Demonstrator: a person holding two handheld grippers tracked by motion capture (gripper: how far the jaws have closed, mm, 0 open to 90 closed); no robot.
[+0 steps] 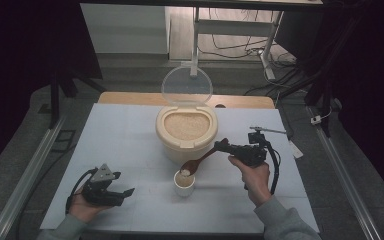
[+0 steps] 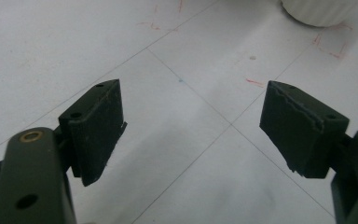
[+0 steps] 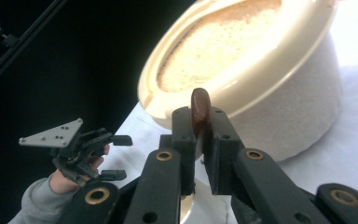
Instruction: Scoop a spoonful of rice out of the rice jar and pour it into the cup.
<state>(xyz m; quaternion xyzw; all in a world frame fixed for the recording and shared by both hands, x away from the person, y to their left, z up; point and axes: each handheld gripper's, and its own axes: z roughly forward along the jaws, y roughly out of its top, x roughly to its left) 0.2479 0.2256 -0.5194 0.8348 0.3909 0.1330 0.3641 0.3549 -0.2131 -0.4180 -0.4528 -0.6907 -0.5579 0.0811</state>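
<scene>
White paper covers the table (image 1: pixel 130 150), ruled with thin lines and marked here and there with small red strokes, and dark floor and curtains surround it. At the right gripper (image 3: pixel 199 122) the two black jaws are clenched on the end of a brown wooden spoon (image 1: pixel 200 161), whose handle tip stands up between the pads in the right gripper view. From that grip the spoon runs down and to the left in the high view, its bowl carrying a small heap of rice directly over the mouth of a white cup (image 1: pixel 184 184); whether the bowl touches the rim cannot be told. The cup stands on the paper just in front of a cream rice container (image 1: pixel 186 135), which is filled with rice and has its clear lid (image 1: pixel 186 86) tipped up and open at the back. The right hand (image 1: pixel 254 175) holds its gripper to the right of the container, level with the container's front wall.

Well apart, near the front left corner of the table, the left gripper (image 2: pixel 193 121) lies in the left hand (image 1: pixel 82 205) with its jaws spread wide and nothing between them; bare paper shows in the gap, and the ribbed base of the cup (image 2: pixel 319 11) sits at the far upper right of the left gripper view
</scene>
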